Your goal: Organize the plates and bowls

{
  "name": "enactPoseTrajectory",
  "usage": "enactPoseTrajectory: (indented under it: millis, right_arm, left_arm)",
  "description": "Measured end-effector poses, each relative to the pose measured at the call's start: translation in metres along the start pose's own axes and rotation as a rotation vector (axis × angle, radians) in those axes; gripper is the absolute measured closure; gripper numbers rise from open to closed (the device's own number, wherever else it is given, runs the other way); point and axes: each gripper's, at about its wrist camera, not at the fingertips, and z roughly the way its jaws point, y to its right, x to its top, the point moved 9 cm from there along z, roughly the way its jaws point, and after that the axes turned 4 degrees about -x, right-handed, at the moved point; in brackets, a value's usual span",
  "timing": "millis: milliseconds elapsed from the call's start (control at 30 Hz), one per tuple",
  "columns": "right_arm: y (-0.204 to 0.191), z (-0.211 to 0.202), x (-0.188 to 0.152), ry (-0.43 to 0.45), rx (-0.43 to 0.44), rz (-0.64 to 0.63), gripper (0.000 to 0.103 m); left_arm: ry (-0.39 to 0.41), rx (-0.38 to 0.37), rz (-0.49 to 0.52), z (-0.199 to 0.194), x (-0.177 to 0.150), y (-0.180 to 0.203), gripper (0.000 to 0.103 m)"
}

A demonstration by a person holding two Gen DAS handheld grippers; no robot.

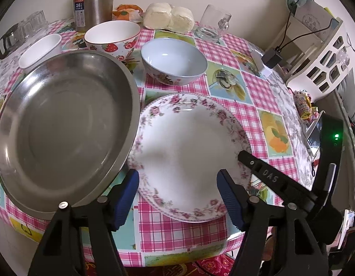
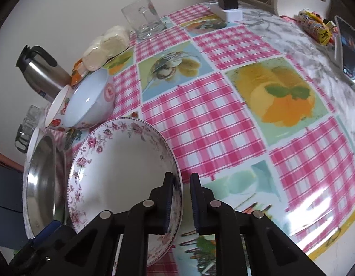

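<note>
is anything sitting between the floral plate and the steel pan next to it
Nothing visible. The floral plate lies directly beside the steel pan, whose rim slightly overlaps the plate's edge. The right tool is clamped on the plate's opposite rim.

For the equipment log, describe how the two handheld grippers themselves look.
Left gripper: black angular plastic linkage arms with silver round pivot pins, ending in ribbed blue pads. Right gripper: same black frame, silver pins and blue pads; seen from the left camera, one finger carries raised "DAS" lettering and its black body shows a green light.
</note>
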Motion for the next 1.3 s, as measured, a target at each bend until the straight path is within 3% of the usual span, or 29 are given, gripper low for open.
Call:
enactPoseTrajectory:
  millis: [433, 600, 800, 1000, 1300]
  right_arm:
    - [0.032, -0.002, 0.006, 0.004, 0.017, 0.108, 0.087]
    - [0.032, 0.002, 0.005, -0.008, 0.036, 0.116, 0.087]
    - [0.03, 0.006, 0.005, -0.009, 0.06, 0.116, 0.087]
    - [0.028, 0.008, 0.008, 0.004, 0.076, 0.106, 0.086]
    - [0.028, 0.011, 0.013, 0.057, 0.131, 0.128, 0.086]
  left_arm:
    - [-0.06, 0.019, -0.01, 0.022, -0.01, -0.004, 0.037]
    - [-0.087, 0.008, -0.05, 0.038, -0.012, -0.009, 0.051]
    - [-0.098, -0.003, -0.076, 0.051, -0.012, -0.012, 0.059]
    - [-0.056, -0.009, -0.085, 0.053, -0.006, -0.014, 0.073]
    - [0.004, -0.029, -0.11, 0.053, 0.0, -0.023, 0.082]
